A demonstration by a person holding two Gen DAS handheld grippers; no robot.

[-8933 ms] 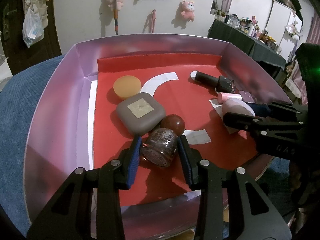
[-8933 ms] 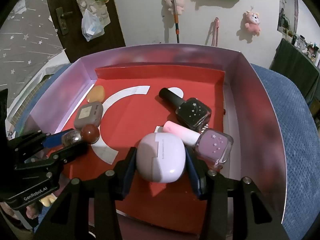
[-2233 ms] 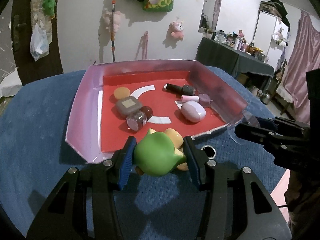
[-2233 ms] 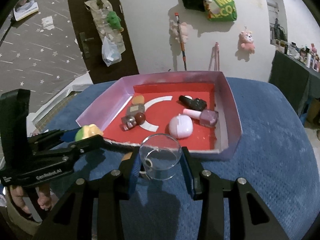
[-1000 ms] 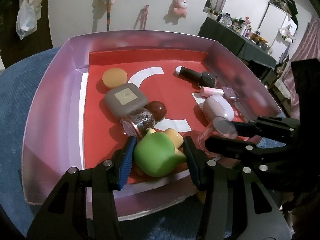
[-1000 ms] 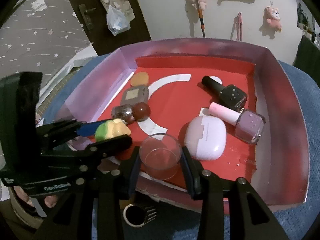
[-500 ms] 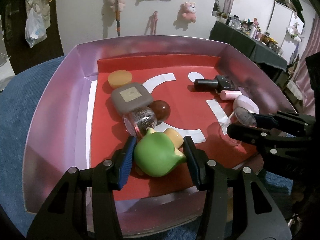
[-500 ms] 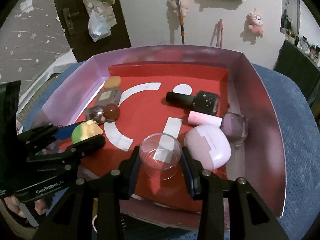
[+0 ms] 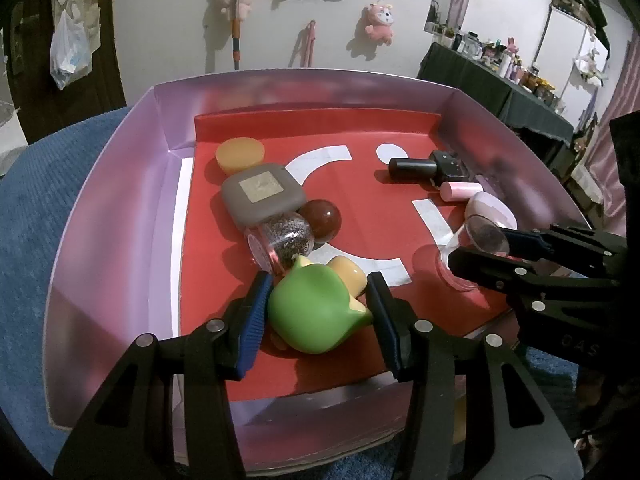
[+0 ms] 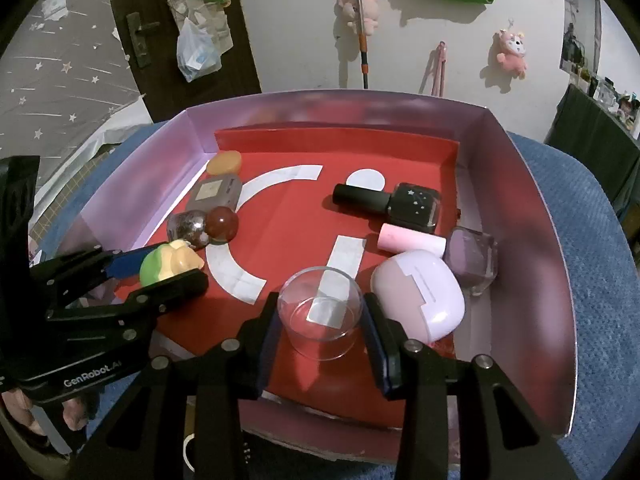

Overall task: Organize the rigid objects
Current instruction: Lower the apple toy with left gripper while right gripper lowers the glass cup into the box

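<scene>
- Since half a second ago, you are carrying the glass cup (image 10: 321, 312) slightly nearer the lilac earbud case (image 10: 418, 294); the green toy (image 9: 316, 312) is sitting almost where it was.
- Your left gripper (image 9: 318, 312) is closing partway around the green toy, both pads touching it, low over the near-left floor of the tray (image 9: 120, 208).
- Your right gripper (image 10: 322, 322) is clamping the glass cup at about the same opening, upright, over the near-centre floor.
- Judged step: you are placing both items into the tray. The next move is calling for lowering each until it rests on the red liner, then widening the jaws and backing out toward the near wall.
- On the left, the toy is lying just beside the glitter jar (image 9: 282, 240) and the brown ball (image 9: 322, 220); widening the jaws there is risking a nudge.
- On the right, the cup is standing just beside the earbud case, with the lilac polish bottle (image 10: 472, 258) behind it.
- Open liner is remaining in the middle, between the two groups and before the black polish bottle (image 10: 390, 202).
</scene>
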